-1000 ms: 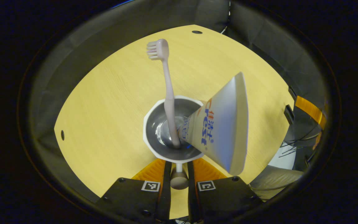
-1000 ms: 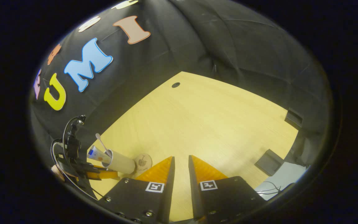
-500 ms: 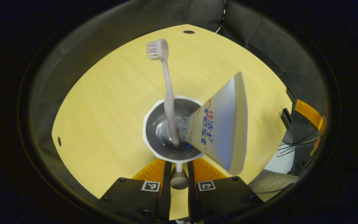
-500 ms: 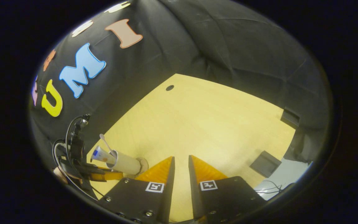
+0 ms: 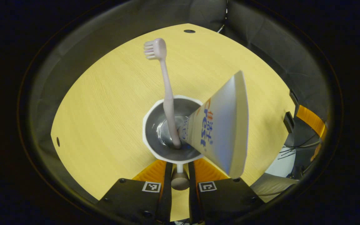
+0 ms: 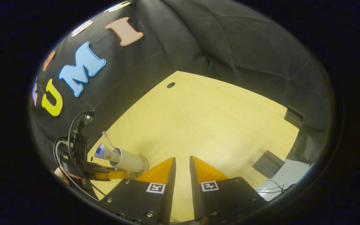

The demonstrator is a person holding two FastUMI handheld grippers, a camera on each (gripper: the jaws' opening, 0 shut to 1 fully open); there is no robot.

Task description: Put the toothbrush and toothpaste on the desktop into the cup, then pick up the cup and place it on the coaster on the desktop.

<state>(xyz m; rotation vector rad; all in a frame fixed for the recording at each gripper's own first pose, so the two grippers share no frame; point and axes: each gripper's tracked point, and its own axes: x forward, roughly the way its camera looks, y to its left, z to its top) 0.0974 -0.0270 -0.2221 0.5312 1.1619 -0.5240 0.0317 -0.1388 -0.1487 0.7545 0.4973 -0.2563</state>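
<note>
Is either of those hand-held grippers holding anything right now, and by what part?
The left hand-held gripper holds the cup by its handle, toothbrush and toothpaste inside. The right hand-held gripper holds nothing.

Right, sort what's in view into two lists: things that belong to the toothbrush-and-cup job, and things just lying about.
Belongs to the job:
- cup, held by its handle
- toothbrush, standing in the cup
- toothpaste, leaning in the cup
- coaster, edge showing under the cup
- left gripper, shut on the cup's handle

Just lying about:
- right gripper, holding nothing
- dark flat block on the desktop
</note>
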